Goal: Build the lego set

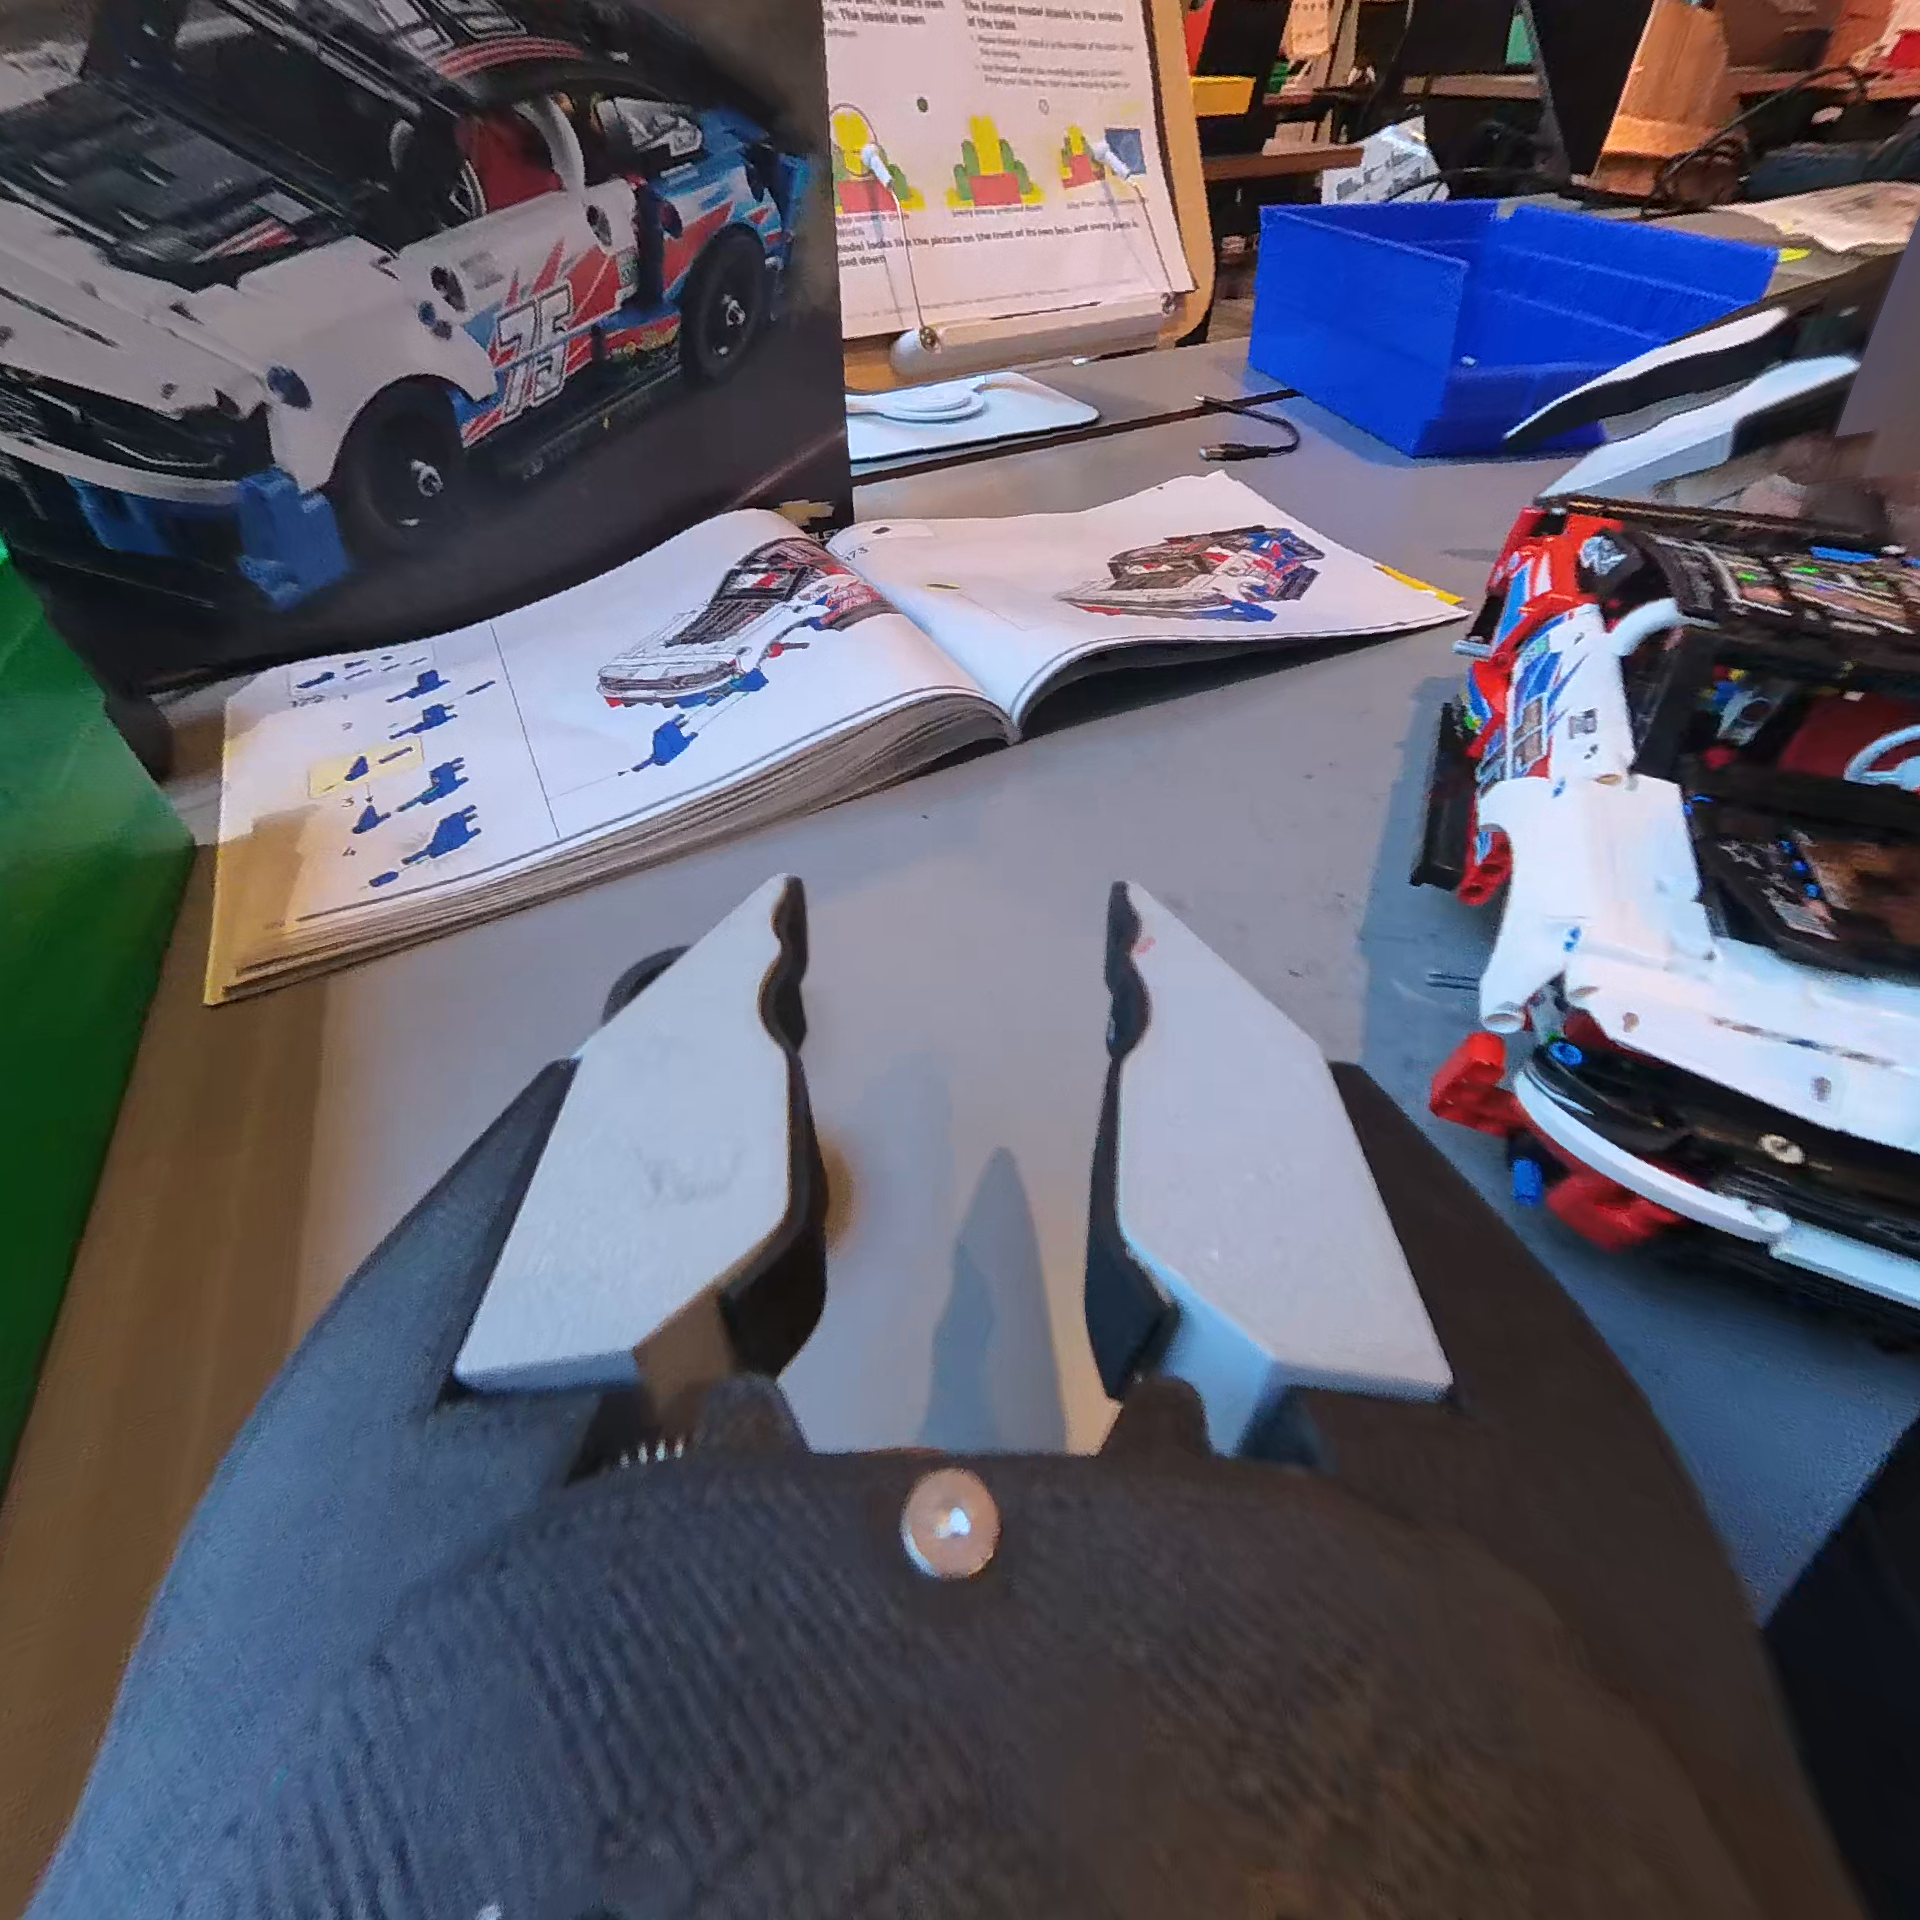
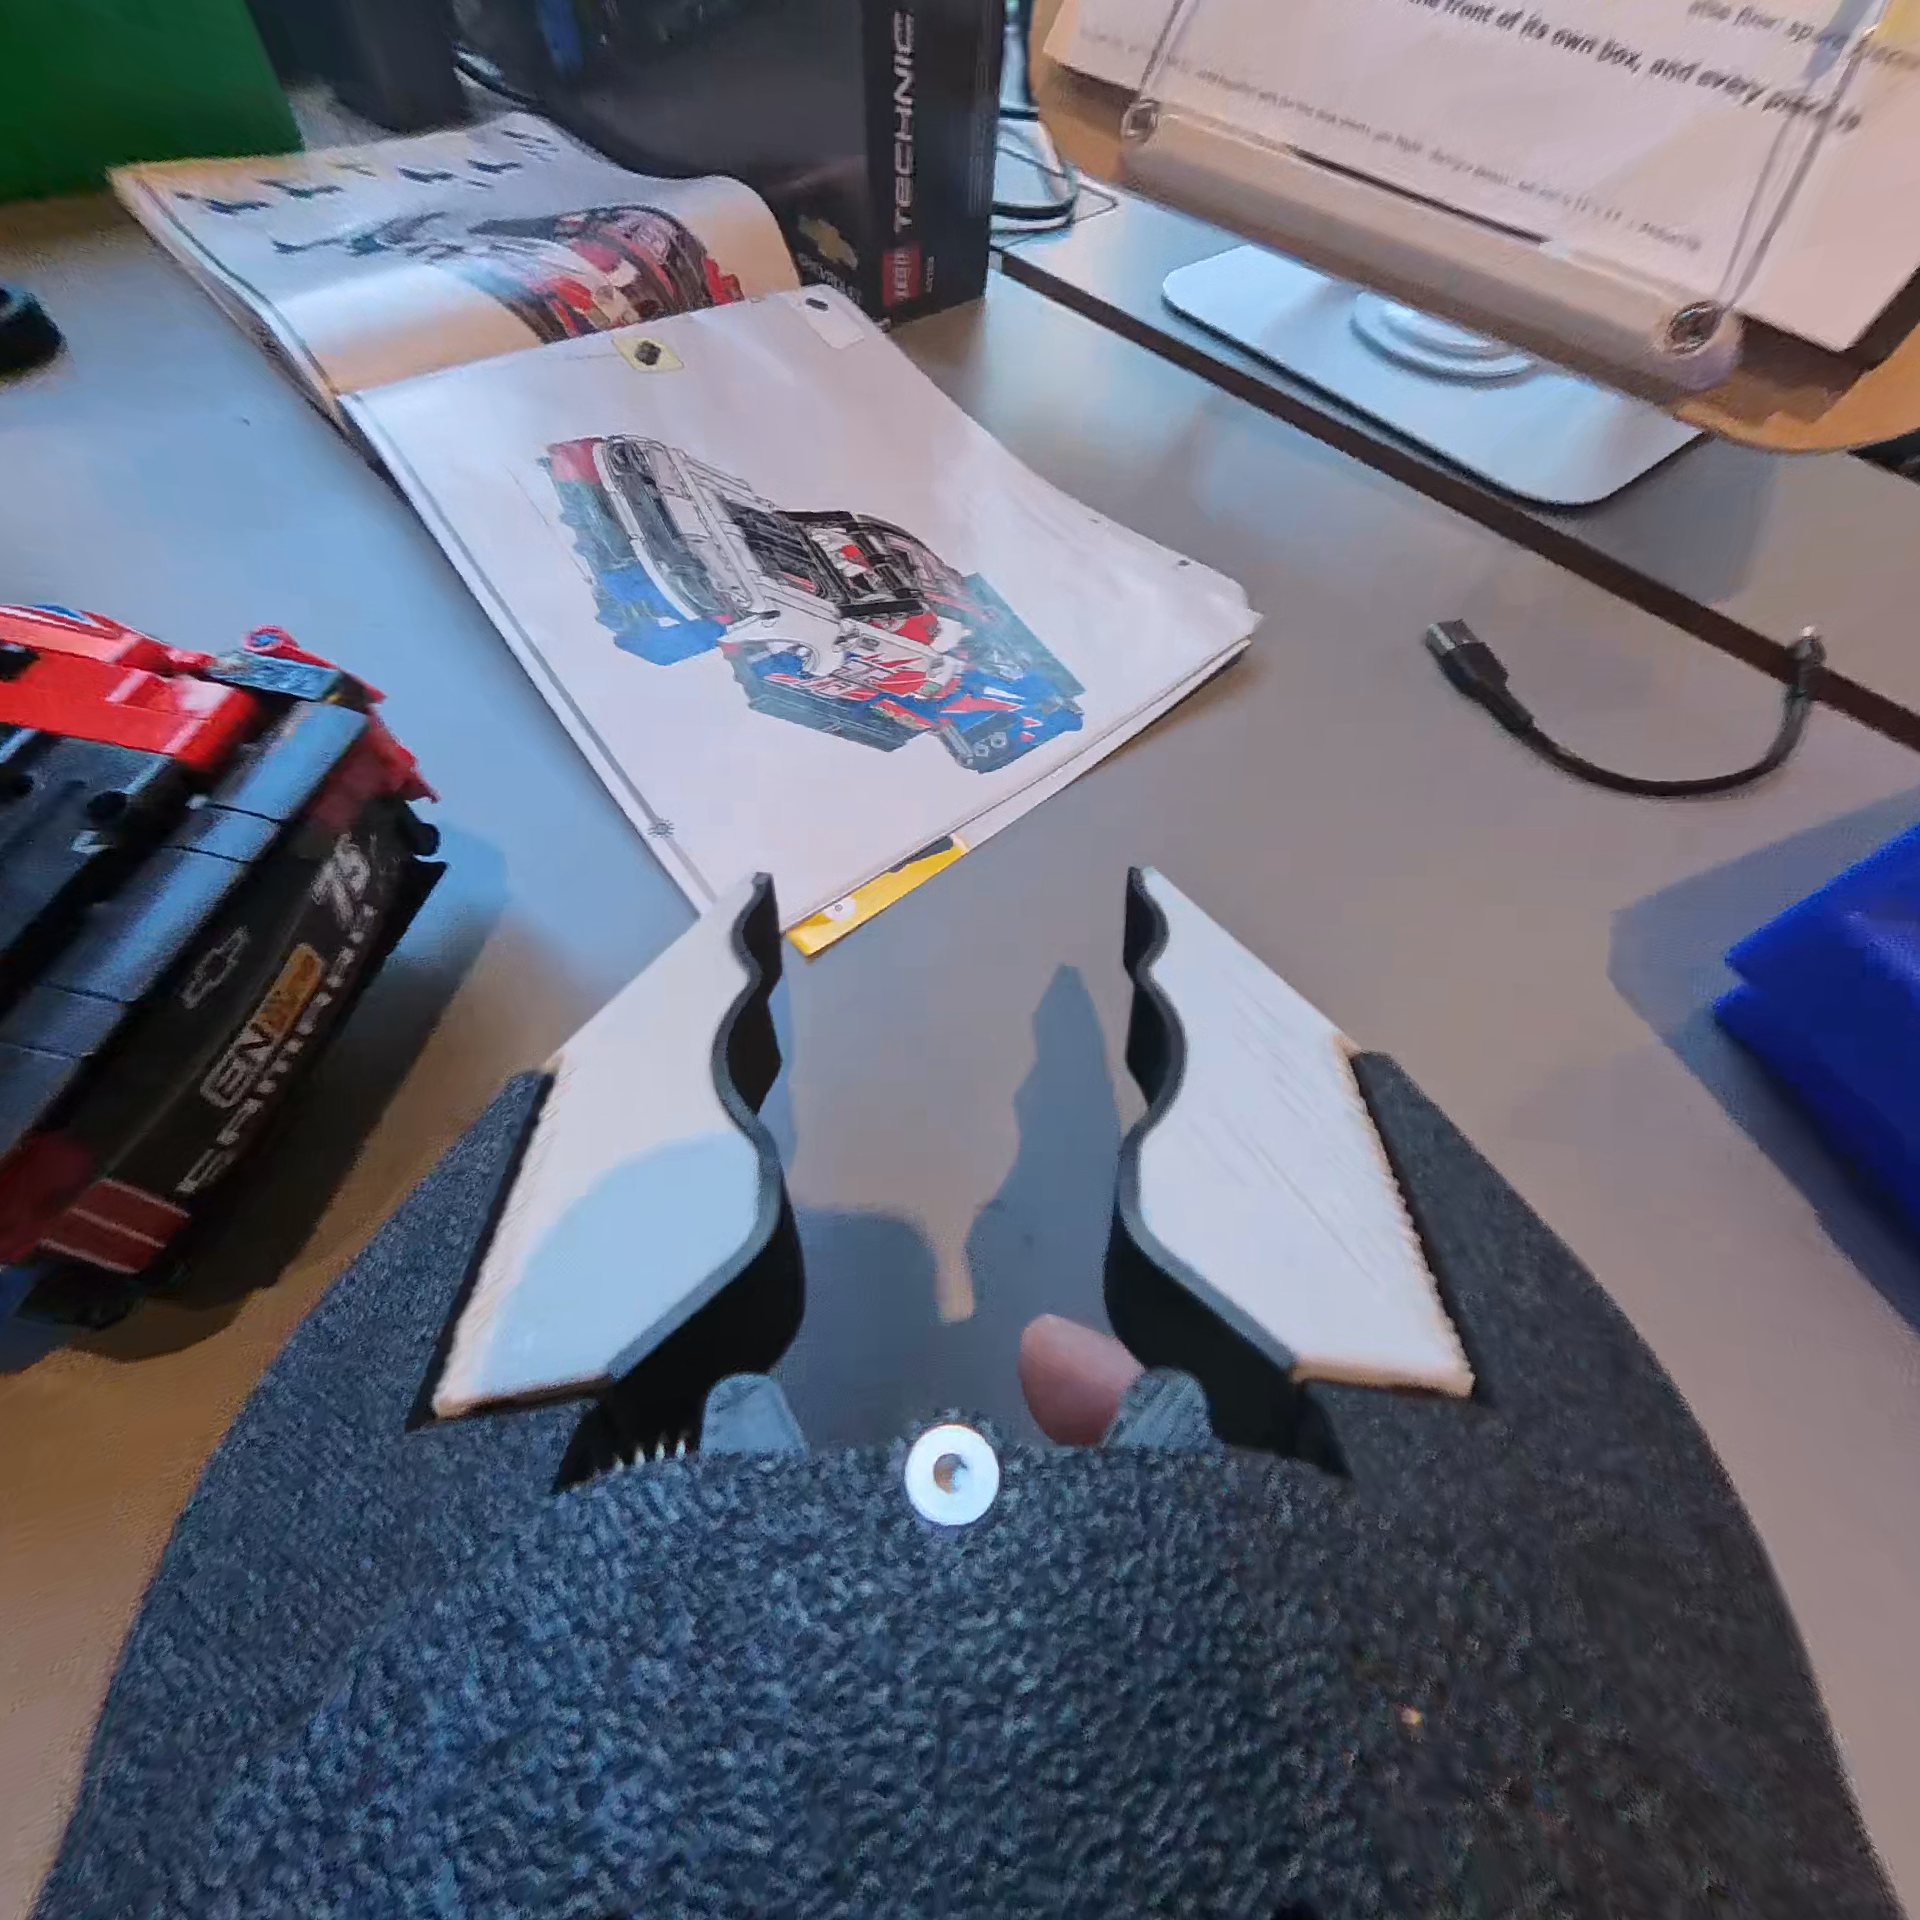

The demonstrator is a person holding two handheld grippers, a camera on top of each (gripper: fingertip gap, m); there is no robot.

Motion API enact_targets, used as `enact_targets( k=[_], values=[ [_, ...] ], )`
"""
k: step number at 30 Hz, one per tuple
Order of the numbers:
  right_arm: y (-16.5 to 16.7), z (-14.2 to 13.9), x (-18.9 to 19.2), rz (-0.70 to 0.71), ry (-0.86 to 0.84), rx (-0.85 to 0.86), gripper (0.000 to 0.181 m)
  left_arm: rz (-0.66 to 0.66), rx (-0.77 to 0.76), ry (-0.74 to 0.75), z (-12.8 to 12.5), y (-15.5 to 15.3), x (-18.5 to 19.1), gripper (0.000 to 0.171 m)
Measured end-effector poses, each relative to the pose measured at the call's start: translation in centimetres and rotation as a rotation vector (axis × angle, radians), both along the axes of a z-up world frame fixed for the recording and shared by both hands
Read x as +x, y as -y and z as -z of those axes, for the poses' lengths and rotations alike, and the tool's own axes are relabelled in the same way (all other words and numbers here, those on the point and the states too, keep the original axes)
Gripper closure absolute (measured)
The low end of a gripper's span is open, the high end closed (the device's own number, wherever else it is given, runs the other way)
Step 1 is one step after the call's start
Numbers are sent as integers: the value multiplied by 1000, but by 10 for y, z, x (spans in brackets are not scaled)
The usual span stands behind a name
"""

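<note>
The lego race car, white, red and black, stands on the grey table at the right of the left wrist view [image 1: 1704, 883] and at the left of the right wrist view [image 2: 177, 935]. An open instruction booklet lies in front of both grippers, in the left wrist view [image 1: 727, 707] and in the right wrist view [image 2: 790, 613]. My left gripper [image 1: 956, 894] is open and empty above bare table, left of the car. My right gripper [image 2: 951, 883] is open and empty, its left fingertip over the booklet's near corner. The right gripper's white fingers [image 1: 1704, 405] show above the car in the left wrist view.
The set's box [image 1: 416, 291] stands behind the booklet. A blue bin [image 1: 1475, 312] sits at the back right, its corner also in the right wrist view [image 2: 1839, 1029]. A sheet on a stand [image 1: 997, 166], a black cable [image 2: 1621, 727] and a green block [image 1: 62, 935] surround the table. Across from one pair of fingers to the other is roughly 40 centimetres. Measured from the fingertips, the green block [image 1: 62, 935] is 20 centimetres or so from the left gripper and 55 centimetres from the right. Seen from the right wrist view [image 2: 106, 103] as well.
</note>
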State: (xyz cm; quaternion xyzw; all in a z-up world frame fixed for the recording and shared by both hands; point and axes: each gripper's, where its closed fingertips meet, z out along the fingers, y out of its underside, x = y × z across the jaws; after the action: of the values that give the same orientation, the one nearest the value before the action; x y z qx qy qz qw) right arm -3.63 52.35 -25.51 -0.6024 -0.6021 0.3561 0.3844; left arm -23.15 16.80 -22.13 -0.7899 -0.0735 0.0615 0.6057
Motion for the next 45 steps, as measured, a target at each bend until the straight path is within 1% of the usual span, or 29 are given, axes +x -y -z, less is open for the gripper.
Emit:
enact_targets(
  k=[2,5,10,17,26,32,35,36,37,38,40,41,42,43,44,45],
  values=[
    [-2,2,-1,18,14,39,114,-19,6,-38,-2,0,-1,114],
    [-1,11,-2,12,66,37,111,-60,31,-84,-7,3,-4,110],
    [-2,14,-3,3,82,-11,111,-78,55,-43,-9,5,-9,109],
    [-1,14,-3,-9,79,-31,112,-84,38,-56,-8,4,-9,109],
    [-1,17,-4,-21,99,-65,113,-108,92,-39,-15,9,-14,109],
    [0,18,-4,-25,105,-75,113,-88,70,-32,-11,6,-12,108],
    [0,18,-4,-30,101,-81,113,-71,53,-38,-10,-2,-10,106],
    [0,18,-4,-31,101,-83,113,-55,78,-56,-16,-11,-8,104],
    [0,18,-4,-32,101,-84,113,-3,82,-70,-27,-25,-1,104],
    [0,18,-4,-32,101,-83,113,84,65,-83,-41,-45,10,106],
    [0,17,-4,-32,98,-77,114,261,-45,-74,-61,-92,32,107],
    [1,17,-4,-33,97,-74,114,336,-123,-58,-68,-117,41,95],
    [1,17,-4,-35,97,-71,114,448,-189,-47,-73,-141,56,88],
    [1,17,-4,-36,97,-69,114,553,-239,-46,-76,-164,71,92],
    [2,17,-4,-38,96,-68,114,638,-290,-57,-73,-186,82,96],
    [2,17,-3,-38,95,-67,114,696,-362,-83,-63,-208,88,96]
  ],
)
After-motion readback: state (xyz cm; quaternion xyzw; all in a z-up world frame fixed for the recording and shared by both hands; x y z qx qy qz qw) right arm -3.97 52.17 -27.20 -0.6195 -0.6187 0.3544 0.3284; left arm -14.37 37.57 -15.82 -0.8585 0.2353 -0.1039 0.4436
